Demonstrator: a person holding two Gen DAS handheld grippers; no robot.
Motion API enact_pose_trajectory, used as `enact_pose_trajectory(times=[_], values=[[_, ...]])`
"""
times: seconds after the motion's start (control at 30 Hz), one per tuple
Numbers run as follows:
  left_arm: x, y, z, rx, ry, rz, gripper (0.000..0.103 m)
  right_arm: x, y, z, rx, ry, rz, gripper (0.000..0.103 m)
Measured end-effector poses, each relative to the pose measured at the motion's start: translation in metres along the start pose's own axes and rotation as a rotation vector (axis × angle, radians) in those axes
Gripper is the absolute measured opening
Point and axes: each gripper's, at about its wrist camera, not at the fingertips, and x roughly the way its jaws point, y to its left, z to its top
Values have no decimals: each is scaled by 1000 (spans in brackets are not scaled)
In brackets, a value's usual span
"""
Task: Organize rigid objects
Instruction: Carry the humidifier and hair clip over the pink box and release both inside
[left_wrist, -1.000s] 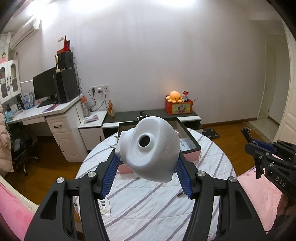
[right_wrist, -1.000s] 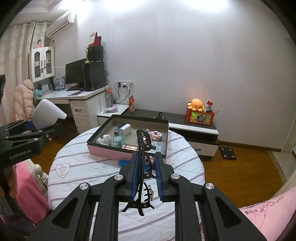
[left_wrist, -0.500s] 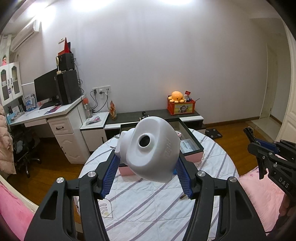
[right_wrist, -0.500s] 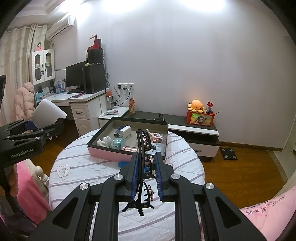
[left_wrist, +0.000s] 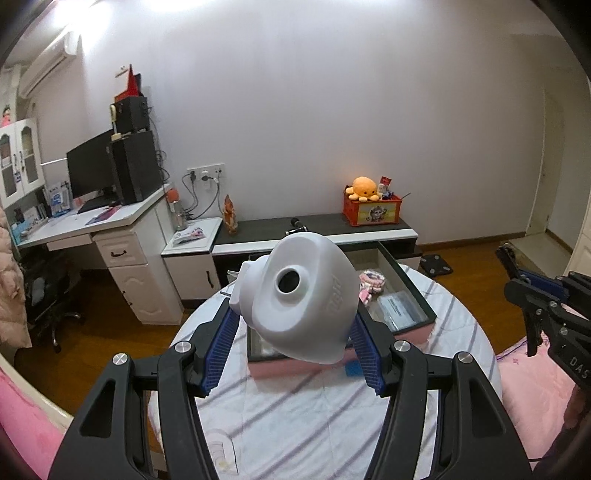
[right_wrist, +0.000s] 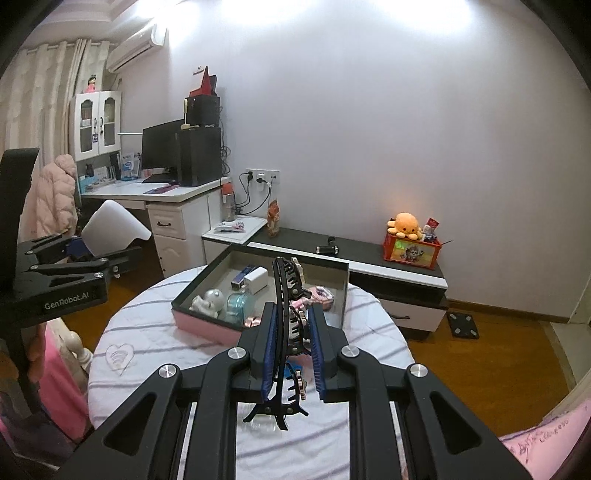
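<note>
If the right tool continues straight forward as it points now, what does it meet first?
Probably the tray on the table: the right tool, shut on a hair clip, points at it. Depth is unclear, so it might pass above.

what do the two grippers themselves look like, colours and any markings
Both the left gripper and right gripper are matte black angular frames with triangular cutouts, silver round bolts and ribbed blue finger pads. White lettering "GenRobot.AI" marks the left one's side; "DAS" shows on the right's.

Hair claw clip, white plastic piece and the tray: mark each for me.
hair claw clip (right_wrist: 286, 295), right wrist view, on its black toothed spine.
white plastic piece (left_wrist: 306, 314), left wrist view, on its front face.
tray (right_wrist: 207, 278), right wrist view, on its left rim.
</note>
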Motion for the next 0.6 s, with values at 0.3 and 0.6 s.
enact_pose_trajectory(times=[0.3,0.6], values=[[98,13,47,31,115,-33,61,90,-10,39,0,74,43,17],[210,31,63,14,292,-32,61,215,-25,61,34,267,62,17]])
